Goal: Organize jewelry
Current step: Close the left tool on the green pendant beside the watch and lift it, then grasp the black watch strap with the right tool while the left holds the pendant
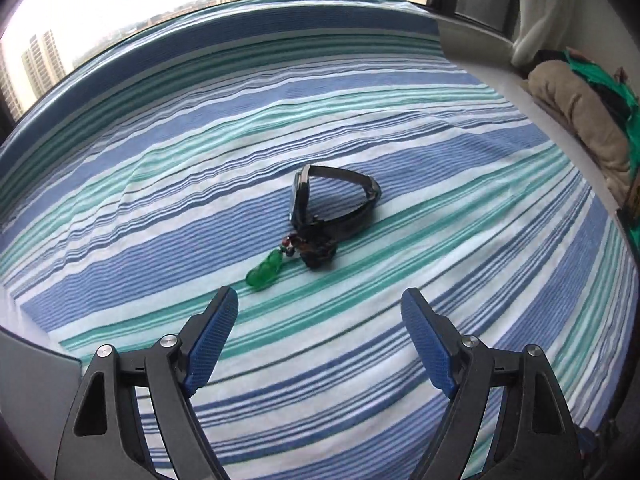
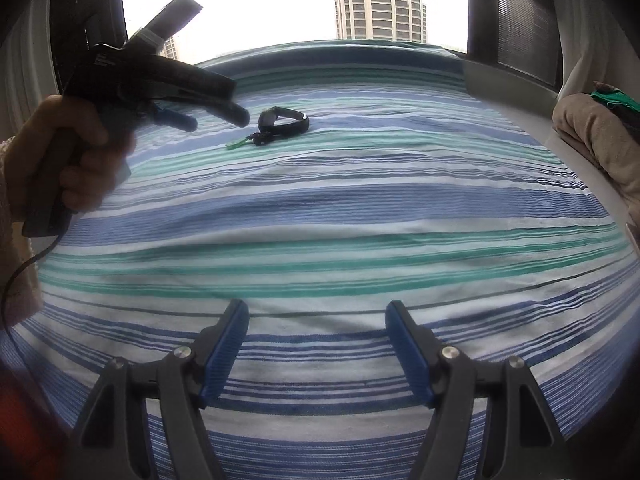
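A dark wristwatch with a closed strap lies on the striped bedsheet. Against its near side rests a beaded cord with a green pendant. My left gripper hovers just short of the pendant, blue pads wide apart and empty; its jaws are opening slightly. In the right wrist view the watch and the green pendant lie far off, with the left gripper, held by a hand, just left of them. My right gripper stands open over bare sheet, nothing between its fingers.
The blue, green and white striped sheet covers the whole bed. A beige folded blanket with green cloth lies at the right edge on a pale sill. A window with high-rise buildings runs behind the bed.
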Demonstrator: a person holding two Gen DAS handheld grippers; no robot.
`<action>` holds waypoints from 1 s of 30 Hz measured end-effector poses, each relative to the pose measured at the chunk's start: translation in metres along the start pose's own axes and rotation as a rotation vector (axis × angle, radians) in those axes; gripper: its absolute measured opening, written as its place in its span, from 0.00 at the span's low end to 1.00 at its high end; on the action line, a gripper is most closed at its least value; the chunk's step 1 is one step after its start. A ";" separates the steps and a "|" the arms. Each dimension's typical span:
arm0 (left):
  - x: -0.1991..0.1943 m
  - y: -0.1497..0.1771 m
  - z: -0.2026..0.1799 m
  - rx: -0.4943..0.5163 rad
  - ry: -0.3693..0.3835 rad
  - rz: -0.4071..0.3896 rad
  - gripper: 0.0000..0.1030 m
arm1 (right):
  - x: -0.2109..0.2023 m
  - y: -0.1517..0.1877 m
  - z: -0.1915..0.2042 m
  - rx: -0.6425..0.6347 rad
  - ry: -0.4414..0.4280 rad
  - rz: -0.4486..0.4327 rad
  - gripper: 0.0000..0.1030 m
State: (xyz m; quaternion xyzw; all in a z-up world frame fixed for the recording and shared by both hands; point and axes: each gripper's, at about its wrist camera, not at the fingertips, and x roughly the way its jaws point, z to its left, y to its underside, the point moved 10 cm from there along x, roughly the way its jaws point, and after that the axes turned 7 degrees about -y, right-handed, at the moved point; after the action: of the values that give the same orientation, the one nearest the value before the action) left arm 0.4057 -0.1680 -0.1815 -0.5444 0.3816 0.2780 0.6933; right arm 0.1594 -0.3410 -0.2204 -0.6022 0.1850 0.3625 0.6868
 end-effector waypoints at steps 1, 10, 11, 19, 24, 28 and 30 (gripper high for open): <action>0.010 -0.004 0.000 0.000 -0.015 0.002 0.82 | 0.000 0.001 -0.002 0.005 -0.004 0.002 0.70; 0.049 -0.014 0.010 -0.069 -0.026 -0.046 0.52 | 0.003 0.007 -0.010 0.035 -0.029 0.016 0.70; 0.046 -0.012 0.010 -0.052 -0.015 -0.065 0.40 | 0.004 0.007 -0.011 0.041 -0.028 0.016 0.70; 0.009 0.035 0.030 -0.024 0.006 -0.082 0.12 | 0.004 0.005 -0.005 0.054 -0.033 0.012 0.70; -0.041 0.085 0.059 -0.053 0.032 -0.076 0.12 | -0.007 0.008 0.006 0.034 -0.035 -0.002 0.70; -0.079 0.126 0.089 -0.116 0.031 -0.055 0.12 | -0.009 0.012 0.016 0.028 -0.044 0.004 0.70; -0.093 0.144 0.105 -0.164 0.025 -0.042 0.12 | -0.009 0.014 0.021 0.021 -0.051 0.010 0.70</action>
State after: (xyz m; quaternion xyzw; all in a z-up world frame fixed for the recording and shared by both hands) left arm 0.2624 -0.0270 -0.1699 -0.6107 0.3545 0.2871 0.6472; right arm 0.1399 -0.3228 -0.2197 -0.5847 0.1742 0.3792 0.6957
